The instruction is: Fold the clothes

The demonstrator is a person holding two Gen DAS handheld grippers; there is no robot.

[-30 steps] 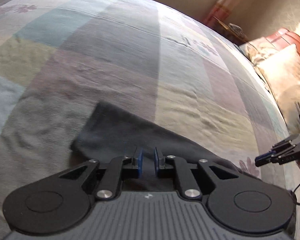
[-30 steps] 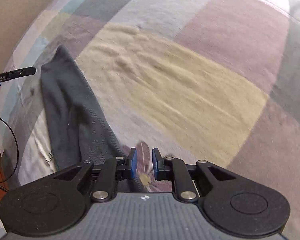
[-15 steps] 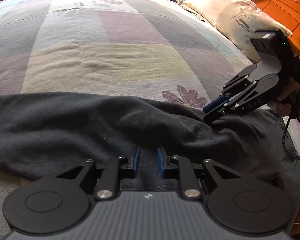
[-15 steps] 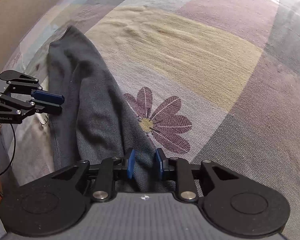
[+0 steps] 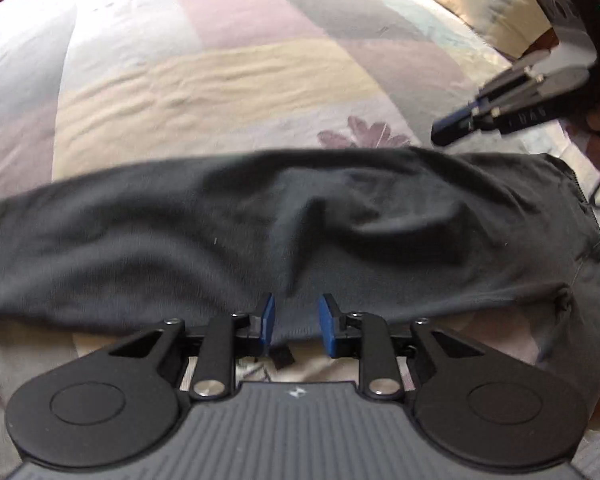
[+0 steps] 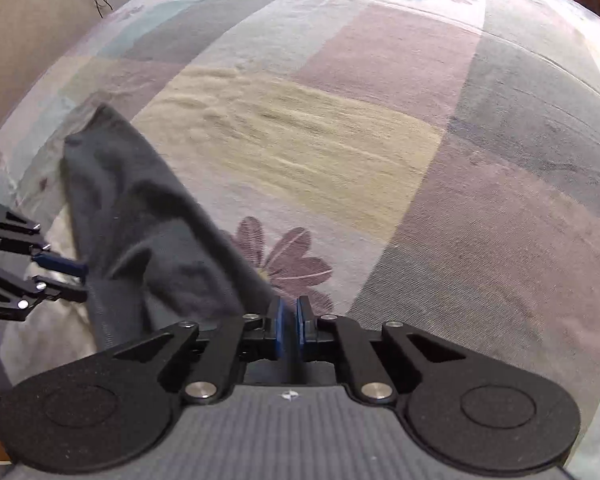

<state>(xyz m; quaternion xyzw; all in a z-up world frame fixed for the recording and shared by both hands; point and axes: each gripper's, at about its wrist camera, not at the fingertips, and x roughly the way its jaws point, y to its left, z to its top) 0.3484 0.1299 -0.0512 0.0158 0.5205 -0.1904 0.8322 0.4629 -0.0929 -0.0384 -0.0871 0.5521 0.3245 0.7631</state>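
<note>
One dark grey garment lies stretched as a long band across the near part of the patchwork bedspread, apparently laid out for folding. The left gripper has just been opening and hangs partly open over its near hem, gripping nothing. The right gripper, just closing to a narrow gap, sits at the garment's right end, though whether it pinches cloth I cannot tell.

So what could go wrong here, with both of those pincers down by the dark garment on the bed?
The left gripper has just been opening and its pads stand clear of the dark garment, so that edge could drop where it lies, still rumpled. The right gripper has just been closing; it looks nearly shut at the garment's far edge, possibly on nothing or on the patchwork bedspread as well. A ridge of bunched cloth in the middle may get folded in.
</note>
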